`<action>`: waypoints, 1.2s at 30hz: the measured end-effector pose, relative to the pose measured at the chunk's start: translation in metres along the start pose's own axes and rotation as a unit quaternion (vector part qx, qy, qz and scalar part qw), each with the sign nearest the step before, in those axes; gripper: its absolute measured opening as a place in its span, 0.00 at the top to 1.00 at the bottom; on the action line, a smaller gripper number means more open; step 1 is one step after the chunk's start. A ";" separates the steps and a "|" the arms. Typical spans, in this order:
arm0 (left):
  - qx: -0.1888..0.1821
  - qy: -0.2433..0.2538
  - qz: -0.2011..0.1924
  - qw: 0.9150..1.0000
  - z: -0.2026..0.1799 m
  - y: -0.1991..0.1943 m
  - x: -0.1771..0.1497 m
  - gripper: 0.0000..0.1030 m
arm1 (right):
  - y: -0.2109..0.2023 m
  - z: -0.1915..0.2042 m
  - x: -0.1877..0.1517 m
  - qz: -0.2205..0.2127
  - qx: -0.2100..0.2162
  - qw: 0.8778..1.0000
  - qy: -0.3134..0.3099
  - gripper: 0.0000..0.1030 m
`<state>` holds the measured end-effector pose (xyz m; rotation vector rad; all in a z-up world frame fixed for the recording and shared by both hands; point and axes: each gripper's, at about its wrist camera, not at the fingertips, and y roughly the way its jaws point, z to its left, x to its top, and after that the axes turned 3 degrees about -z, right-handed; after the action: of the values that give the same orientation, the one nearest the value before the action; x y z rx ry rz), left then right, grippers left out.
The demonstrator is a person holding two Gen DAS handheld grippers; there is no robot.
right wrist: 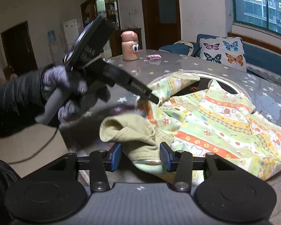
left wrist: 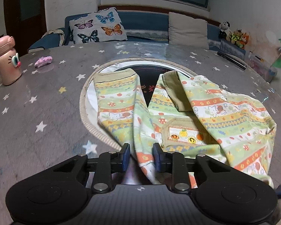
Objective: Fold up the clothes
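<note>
A child's patterned garment (left wrist: pixel 211 112) in green, orange and yellow stripes with olive cuffs lies crumpled over the round inset in the table's middle; it also shows in the right wrist view (right wrist: pixel 224 116). My left gripper (left wrist: pixel 141 156) is open, with a fold of the garment's hem lying between its blue pads (left wrist: pixel 126 155). My right gripper (right wrist: pixel 140 156) is open around an olive ribbed cuff (right wrist: pixel 136 136) at the garment's near end. The left gripper's fingers (right wrist: pixel 153 98) also show from the right wrist view, at the garment's left edge, held by a gloved hand.
The round table has a grey star-print cover (left wrist: pixel 46 103). A pink cartoon bottle (left wrist: pixel 7 61) and a small pink wrapper (left wrist: pixel 43 61) sit at the far left. A sofa with a butterfly cushion (left wrist: pixel 98 26) stands behind. Toys and clutter (left wrist: pixel 234 35) sit at the far right.
</note>
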<state>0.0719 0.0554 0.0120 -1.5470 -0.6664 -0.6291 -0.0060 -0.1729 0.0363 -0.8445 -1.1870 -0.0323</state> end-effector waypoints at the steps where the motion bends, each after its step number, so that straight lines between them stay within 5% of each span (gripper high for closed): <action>1: -0.001 -0.001 -0.001 1.000 0.001 -0.002 -0.002 0.78 | -0.003 -0.002 0.002 -0.003 0.003 1.000 0.004 0.51; 15: -0.017 0.002 0.000 1.000 0.004 -0.013 -0.013 0.79 | 0.038 -0.073 0.056 -0.021 -0.102 0.994 0.045 0.46; 19: -0.009 0.003 -0.011 1.000 0.006 -0.013 -0.004 0.55 | 0.069 -0.099 0.073 -0.015 -0.130 0.990 0.057 0.45; 28: 0.021 0.004 -0.023 1.000 0.009 0.011 0.033 0.45 | 0.134 -0.137 0.084 0.020 -0.153 0.985 0.072 0.41; 31: 0.025 0.015 -0.019 0.999 0.006 0.028 0.046 0.45 | 0.146 -0.146 0.079 0.032 -0.155 0.984 0.088 0.50; 32: 0.027 0.021 -0.016 0.999 0.004 0.034 0.049 0.45 | 0.148 -0.149 0.078 0.035 -0.156 0.983 0.094 0.64; 36: 0.034 0.041 0.002 0.999 -0.002 0.058 0.054 0.45 | 0.140 -0.156 0.071 0.031 -0.166 0.979 0.116 0.90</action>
<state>0.1509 0.0528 0.0119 -1.4524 -0.6159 -0.6571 0.2094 -0.1392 -0.0015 -1.1375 -0.9473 -0.2784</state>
